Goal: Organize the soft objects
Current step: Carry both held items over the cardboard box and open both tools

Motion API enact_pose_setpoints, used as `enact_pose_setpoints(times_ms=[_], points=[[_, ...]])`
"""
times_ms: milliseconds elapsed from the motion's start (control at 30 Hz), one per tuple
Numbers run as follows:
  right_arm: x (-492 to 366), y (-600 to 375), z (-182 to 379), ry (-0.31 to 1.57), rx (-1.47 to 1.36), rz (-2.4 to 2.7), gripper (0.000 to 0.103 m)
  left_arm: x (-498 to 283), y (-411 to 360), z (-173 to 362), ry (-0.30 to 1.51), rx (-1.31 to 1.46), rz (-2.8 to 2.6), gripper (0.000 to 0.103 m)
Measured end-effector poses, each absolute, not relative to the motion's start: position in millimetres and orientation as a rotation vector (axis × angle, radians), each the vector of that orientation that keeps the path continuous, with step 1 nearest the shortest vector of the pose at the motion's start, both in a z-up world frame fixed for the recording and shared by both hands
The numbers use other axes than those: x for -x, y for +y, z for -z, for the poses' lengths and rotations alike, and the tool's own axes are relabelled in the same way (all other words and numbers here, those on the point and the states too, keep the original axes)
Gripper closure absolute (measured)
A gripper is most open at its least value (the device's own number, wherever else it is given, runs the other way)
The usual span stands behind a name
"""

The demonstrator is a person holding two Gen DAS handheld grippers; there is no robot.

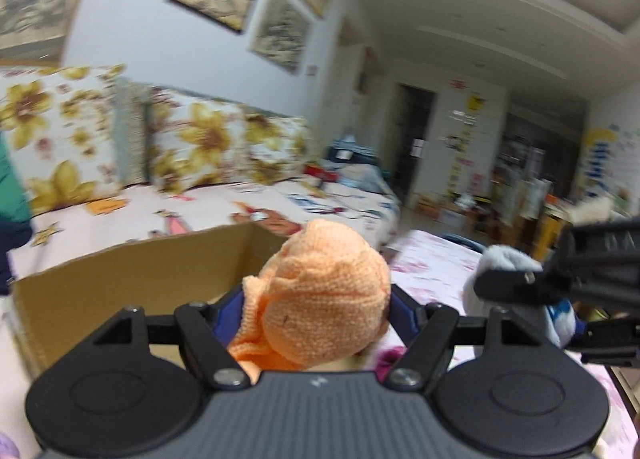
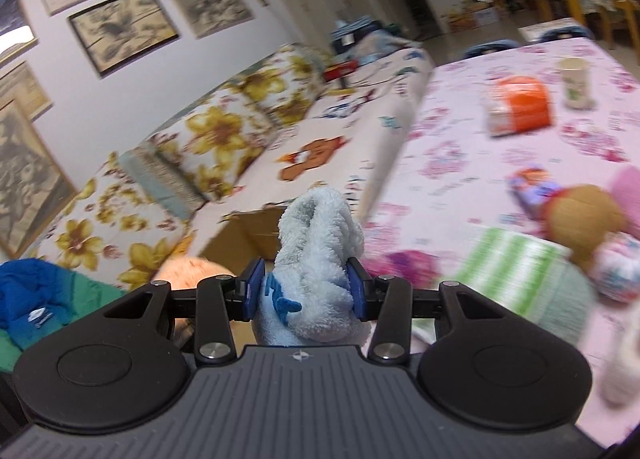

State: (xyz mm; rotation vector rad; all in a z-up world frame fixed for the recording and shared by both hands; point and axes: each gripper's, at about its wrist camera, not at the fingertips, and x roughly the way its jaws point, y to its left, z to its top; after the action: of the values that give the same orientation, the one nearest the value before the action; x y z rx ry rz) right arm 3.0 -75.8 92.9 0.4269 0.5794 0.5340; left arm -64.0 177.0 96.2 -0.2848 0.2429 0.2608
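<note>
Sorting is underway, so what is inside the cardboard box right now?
Only bare inner walls of the cardboard box show. Its floor is covered by the left gripper and the orange knit piece it holds, so any contents cannot be seen.

Orange knitted cloth (image 1: pixel 320 295), coarse and matt; fluffy pale-blue terry sock (image 2: pixel 318 255); beside the cloth, plain brown cardboard box (image 1: pixel 132 279).

Box (image 1: pixel 132 279) sits ahead of the left gripper (image 1: pixel 316 311), sofa (image 1: pixel 248 211) behind it, cushions (image 1: pixel 200 143) along the wall. Table (image 2: pixel 500 147) right of sofa; cup (image 2: pixel 576 83), packet (image 2: pixel 518 105) at far end, plush toy (image 2: pixel 584 219) nearer.
</note>
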Motion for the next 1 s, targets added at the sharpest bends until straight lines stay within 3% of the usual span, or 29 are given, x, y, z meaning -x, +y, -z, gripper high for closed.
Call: enact_pose_setpoints(times_ms=[267, 433, 500, 1000], points=[[-31, -18, -89, 0.646, -0.390, -0.631, 0.041, 63, 208, -89, 0.296, 0.374, -0.369, 0.028], [-35, -14, -83, 0.683, -0.401, -0.642, 0.017, 69, 210, -86, 0.287, 0.378, -0.397, 0.020], [-32, -19, -83, 0.668, -0.426, -0.628, 0.000, 70, 211, -87, 0.274, 0.387, -0.405, 0.009], [22, -85, -96, 0.602, -0.389, -0.358, 0.000, 75, 181, -91, 0.173, 0.231, -0.304, 0.001]])
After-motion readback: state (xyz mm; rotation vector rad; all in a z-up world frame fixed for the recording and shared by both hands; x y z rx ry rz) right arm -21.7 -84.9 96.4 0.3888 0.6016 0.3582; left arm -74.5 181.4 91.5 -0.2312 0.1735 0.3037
